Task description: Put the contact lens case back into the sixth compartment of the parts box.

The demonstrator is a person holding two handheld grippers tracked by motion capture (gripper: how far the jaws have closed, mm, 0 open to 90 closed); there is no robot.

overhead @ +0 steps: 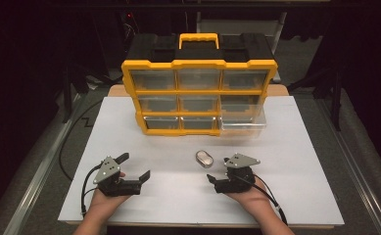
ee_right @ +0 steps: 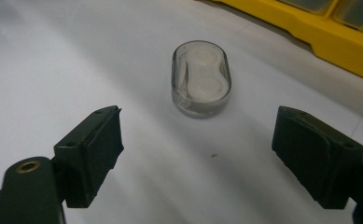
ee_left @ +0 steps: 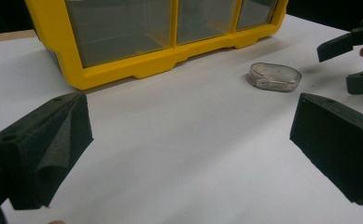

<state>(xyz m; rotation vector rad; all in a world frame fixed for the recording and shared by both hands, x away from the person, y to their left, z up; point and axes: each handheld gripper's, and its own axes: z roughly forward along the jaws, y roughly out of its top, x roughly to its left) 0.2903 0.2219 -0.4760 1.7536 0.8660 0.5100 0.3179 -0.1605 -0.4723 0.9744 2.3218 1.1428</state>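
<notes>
The clear oval case (ee_right: 201,78) lies on the desk (overhead: 296,161) just ahead of the right gripper (ee_right: 198,154), long axis running away from its spread, empty fingers (ee_right: 93,144) (left gripper (overhead: 135,165), also agape, sits farther off).

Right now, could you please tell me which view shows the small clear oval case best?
The right gripper view: the clear oval case lies close, seen from above, two round white shapes inside. The left gripper view shows it side-on, farther off; the high view shows it small.
</notes>
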